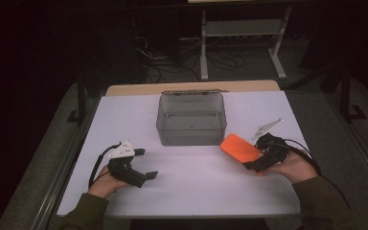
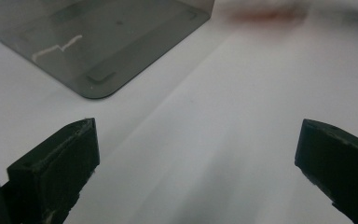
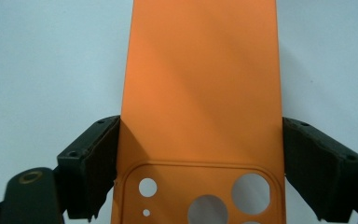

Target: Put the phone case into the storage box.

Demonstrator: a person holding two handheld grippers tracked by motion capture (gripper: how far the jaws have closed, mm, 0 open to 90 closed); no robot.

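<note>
I have the orange phone case (image 3: 200,93) pinched across its width in my right gripper (image 1: 262,154) at right of centre, not yet in the grey box (image 1: 191,120) just beside it, while my left gripper (image 1: 141,164) idles agape lower left.

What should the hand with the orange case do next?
Probably lift the orange case a little and carry it toward the grey box. The right tool already grips the case by both long edges, the open box stands just beside it, and the left tool waits open with nothing between its jaws.
</note>
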